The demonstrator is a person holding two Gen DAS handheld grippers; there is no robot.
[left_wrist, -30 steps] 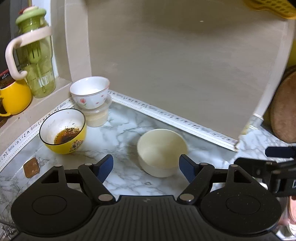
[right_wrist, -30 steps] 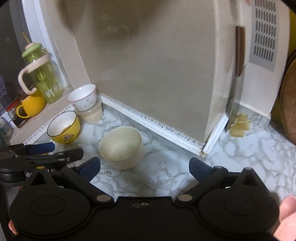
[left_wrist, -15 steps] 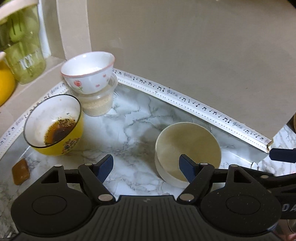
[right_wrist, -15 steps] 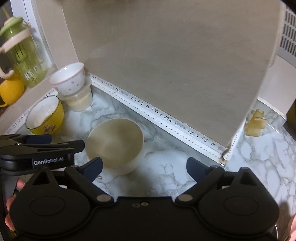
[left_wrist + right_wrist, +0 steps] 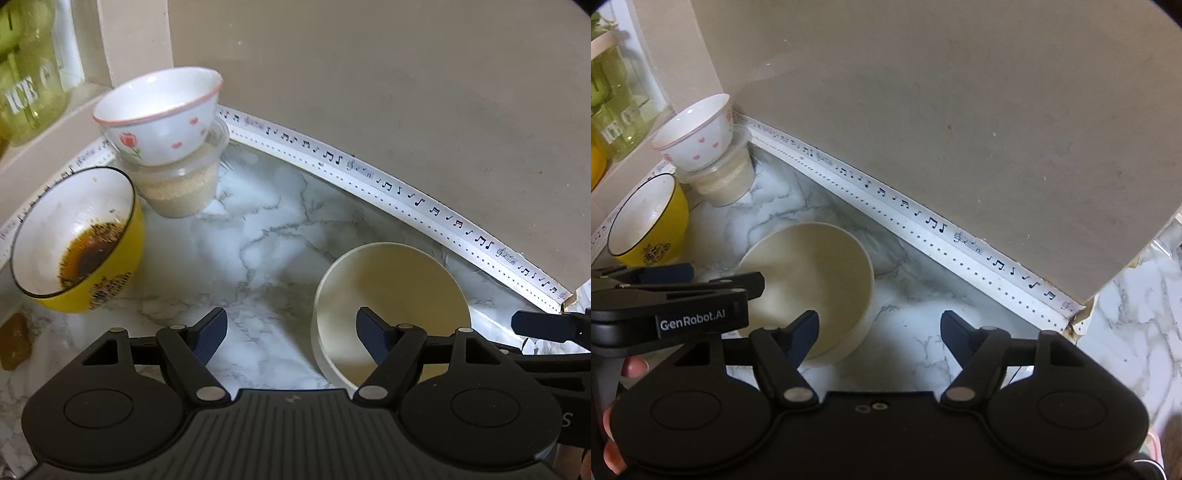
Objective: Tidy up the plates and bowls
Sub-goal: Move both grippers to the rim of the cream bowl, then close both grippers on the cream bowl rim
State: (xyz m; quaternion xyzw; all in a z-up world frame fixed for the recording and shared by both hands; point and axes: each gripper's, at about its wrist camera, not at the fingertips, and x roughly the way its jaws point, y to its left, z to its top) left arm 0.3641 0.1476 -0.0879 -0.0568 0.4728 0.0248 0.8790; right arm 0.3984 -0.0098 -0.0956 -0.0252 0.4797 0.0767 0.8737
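Both grippers hover over a cream bowl [image 5: 391, 295] on a marble counter [image 5: 258, 236]. The left gripper [image 5: 291, 332] is parted, one finger seemingly inside the rim. The right gripper [image 5: 879, 332] has just been closing, jaws apart, gripping nothing.

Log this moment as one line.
left gripper: open, straddling near rim of cream round bowl | right gripper: open, closing, straddling same rim | yellow ceramic bowl: untouched

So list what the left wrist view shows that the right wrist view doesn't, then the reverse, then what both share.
Only the left wrist view: the dark sauce in the yellow bowl, a tulip on the white bowl, and a brown block at the counter's edge.

Only the right wrist view: the wall's corner with marble counter beyond, and fingers on the left tongs.

Both: the cream bowl, the white bowl on a clear tub, the music-note strip, and the green jug.
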